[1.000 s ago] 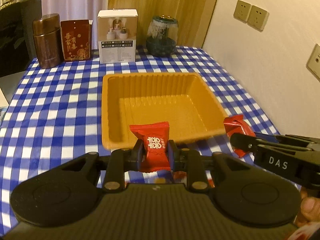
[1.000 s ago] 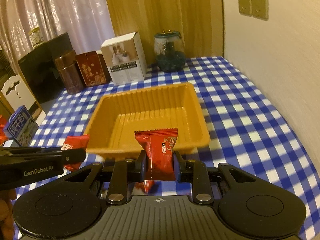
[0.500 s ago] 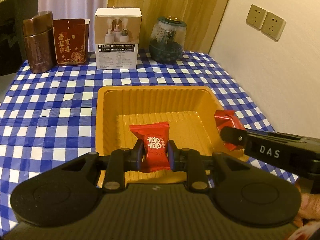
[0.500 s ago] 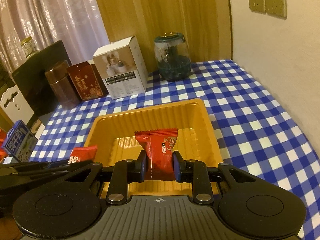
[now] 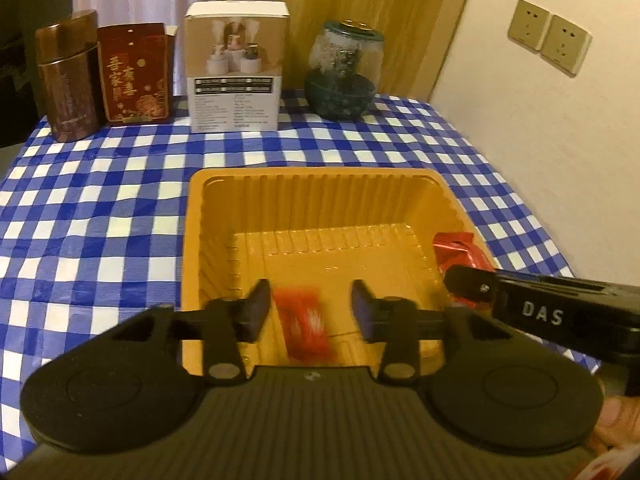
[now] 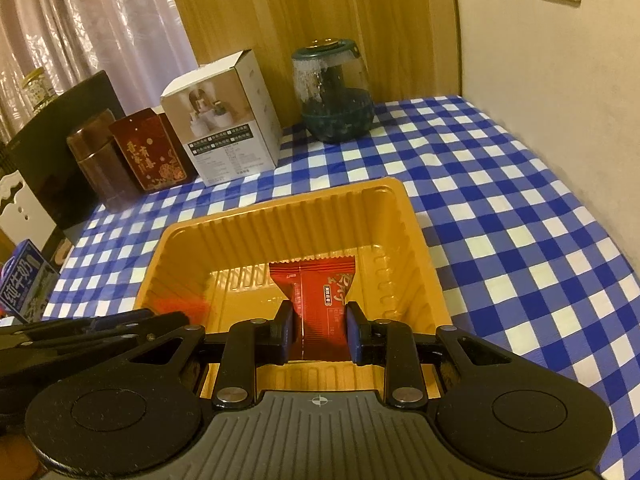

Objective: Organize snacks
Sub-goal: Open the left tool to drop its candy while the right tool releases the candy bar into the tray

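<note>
Opening left claw (image 5: 306, 312) over ribbed orange tray (image 5: 312, 184), crinkly red packet (image 5: 306, 330) loose; right claw (image 6: 320, 330) pinching another.

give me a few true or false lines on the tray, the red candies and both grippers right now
1. The right gripper grips a red candy over the orange tray. True.
2. The left gripper clamps its candy. False: its jaws are opening, and the blurred candy sits loose between them.
3. The tray stands on a blue checked cloth. True.
4. The white box lies inside the tray. False: it stands behind it, beside the glass jar.
</note>
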Motion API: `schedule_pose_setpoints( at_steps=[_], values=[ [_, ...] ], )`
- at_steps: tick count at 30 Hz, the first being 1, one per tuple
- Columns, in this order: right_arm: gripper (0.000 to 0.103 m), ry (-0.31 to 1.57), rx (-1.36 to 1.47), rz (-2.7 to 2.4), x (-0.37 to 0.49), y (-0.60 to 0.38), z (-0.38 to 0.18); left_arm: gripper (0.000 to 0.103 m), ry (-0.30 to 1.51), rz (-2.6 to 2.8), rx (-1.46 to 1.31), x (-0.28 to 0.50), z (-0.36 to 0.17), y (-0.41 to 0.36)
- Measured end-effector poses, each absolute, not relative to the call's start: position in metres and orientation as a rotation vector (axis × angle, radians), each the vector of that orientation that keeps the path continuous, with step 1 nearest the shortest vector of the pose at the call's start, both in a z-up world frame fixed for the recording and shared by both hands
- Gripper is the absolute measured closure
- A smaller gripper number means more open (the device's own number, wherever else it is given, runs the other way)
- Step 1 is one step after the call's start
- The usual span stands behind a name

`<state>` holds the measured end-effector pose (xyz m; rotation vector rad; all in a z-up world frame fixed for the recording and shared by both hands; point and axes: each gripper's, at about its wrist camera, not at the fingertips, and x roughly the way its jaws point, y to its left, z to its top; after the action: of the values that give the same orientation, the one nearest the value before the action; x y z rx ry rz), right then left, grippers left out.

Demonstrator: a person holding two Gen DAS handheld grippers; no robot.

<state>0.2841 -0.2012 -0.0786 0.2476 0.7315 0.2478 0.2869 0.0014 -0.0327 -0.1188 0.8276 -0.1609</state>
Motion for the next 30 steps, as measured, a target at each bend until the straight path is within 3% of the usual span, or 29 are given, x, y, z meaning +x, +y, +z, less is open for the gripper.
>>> schedule_pose_setpoints(
  at_steps=[18, 20, 22, 30],
  values=[
    [0.075, 0.69, 0.285, 0.265, 0.285, -0.199, -0.077, 0.06, 0.812, -0.154, -0.103, 0.265, -0.026, 0.012],
    [0.069, 0.682, 0.315, 0.276, 0.288, -0.201, -0.077, 0.06, 0.809, -0.149, -0.098, 0.263, -0.025, 0.013],
    [0.032, 0.667, 0.36, 0.265, 0.287, -0.208, -0.077, 0.06, 0.807, -0.142, -0.099, 0.26, -0.024, 0.015],
    [0.031, 0.636, 0.399, 0.216, 0.271, -0.226, -0.076, 0.057, 0.801, -0.118, -0.113, 0.243, -0.023, 0.021]
  ],
)
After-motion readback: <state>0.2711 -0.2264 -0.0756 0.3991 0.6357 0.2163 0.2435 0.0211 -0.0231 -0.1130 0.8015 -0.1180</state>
